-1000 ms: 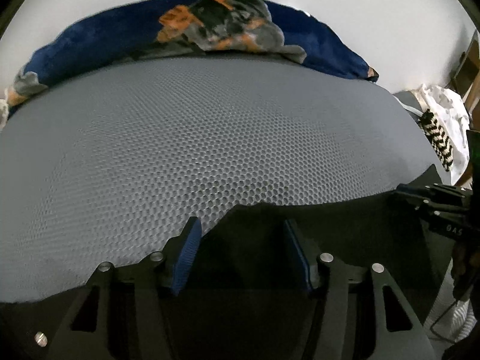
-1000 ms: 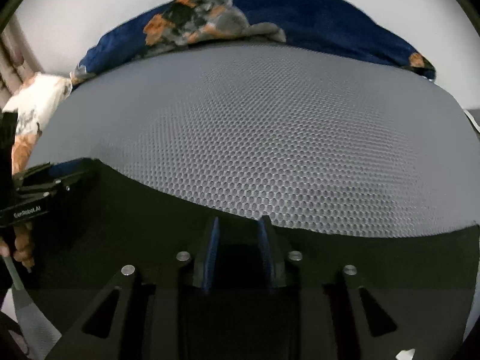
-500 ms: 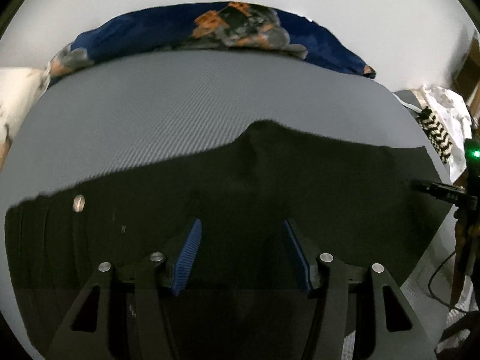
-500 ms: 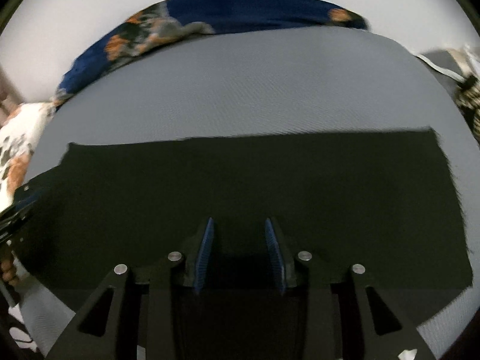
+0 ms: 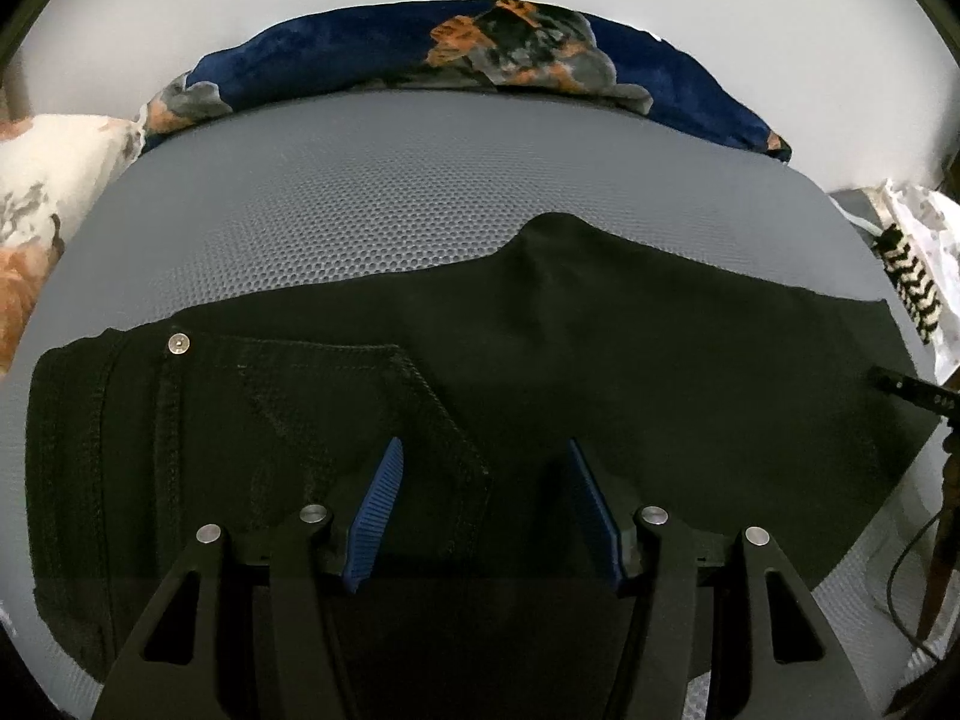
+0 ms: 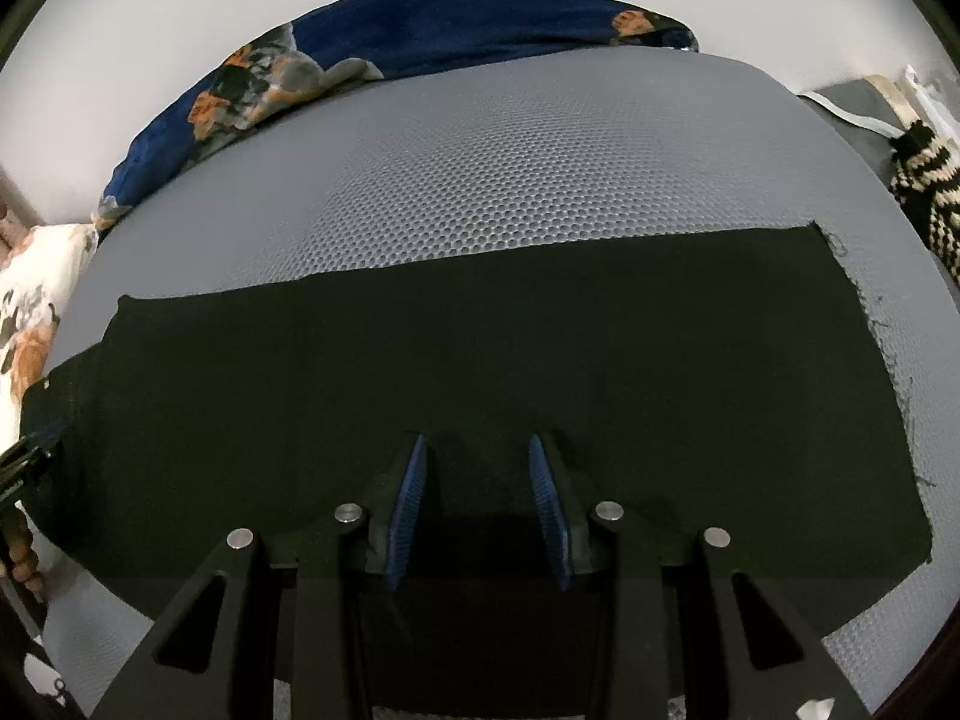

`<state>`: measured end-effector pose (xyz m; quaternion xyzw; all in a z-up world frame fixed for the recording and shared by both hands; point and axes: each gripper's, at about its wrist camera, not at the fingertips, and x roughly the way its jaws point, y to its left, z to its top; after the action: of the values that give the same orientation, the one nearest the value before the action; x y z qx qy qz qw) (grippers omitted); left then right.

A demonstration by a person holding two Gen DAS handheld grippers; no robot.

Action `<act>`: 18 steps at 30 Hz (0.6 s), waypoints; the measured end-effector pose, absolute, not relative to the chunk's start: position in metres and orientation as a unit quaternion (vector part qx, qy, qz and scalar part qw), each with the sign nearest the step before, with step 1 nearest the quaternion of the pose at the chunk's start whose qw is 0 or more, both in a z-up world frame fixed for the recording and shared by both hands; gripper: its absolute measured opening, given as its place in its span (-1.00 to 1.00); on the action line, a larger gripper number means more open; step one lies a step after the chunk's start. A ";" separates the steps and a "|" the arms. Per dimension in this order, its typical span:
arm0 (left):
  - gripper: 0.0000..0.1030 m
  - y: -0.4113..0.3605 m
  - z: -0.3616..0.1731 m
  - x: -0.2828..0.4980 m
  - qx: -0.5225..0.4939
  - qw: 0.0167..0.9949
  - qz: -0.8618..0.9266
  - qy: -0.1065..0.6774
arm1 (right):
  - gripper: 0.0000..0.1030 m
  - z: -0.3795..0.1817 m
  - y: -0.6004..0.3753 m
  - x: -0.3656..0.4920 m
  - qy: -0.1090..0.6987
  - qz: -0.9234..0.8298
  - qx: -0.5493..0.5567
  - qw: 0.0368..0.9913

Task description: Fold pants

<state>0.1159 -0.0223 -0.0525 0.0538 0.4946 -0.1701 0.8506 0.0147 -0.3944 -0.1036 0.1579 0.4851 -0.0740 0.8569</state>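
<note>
Black pants lie flat across a grey honeycomb mat, folded lengthwise. The waistband with a metal rivet and a stitched pocket is at the left. My left gripper hovers open over the pocket area, its blue pads wide apart and gripping nothing. In the right wrist view the leg part of the pants runs to a frayed hem. My right gripper stands above it, its pads a narrow gap apart and not pressing on the cloth.
A dark blue patterned blanket lies along the mat's far edge. A white floral pillow sits at the left. A black-and-white knit item lies off the right side. The other gripper's tip shows at the right edge.
The pants covered only the mat's near edge; they now lie spread across its near half. Both grippers have drawn back from the cloth edge, and the right jaws have widened slightly.
</note>
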 end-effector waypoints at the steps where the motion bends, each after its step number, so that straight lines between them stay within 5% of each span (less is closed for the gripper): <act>1: 0.12 -0.027 -0.051 0.115 0.055 0.849 -0.173 0.496 | -0.33 -0.103 -0.394 0.016 0.485 -0.071 0.159 0.857; 18: 0.16 -0.136 -0.053 0.105 0.078 0.815 -0.251 0.516 | -0.29 -0.111 -0.575 -0.032 0.459 -0.019 0.369 0.808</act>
<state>0.1052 -0.1357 -0.0532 0.0781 0.5164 -0.2507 0.8151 -0.0321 -0.5752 -0.1110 0.3687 0.4590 -0.0194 0.8081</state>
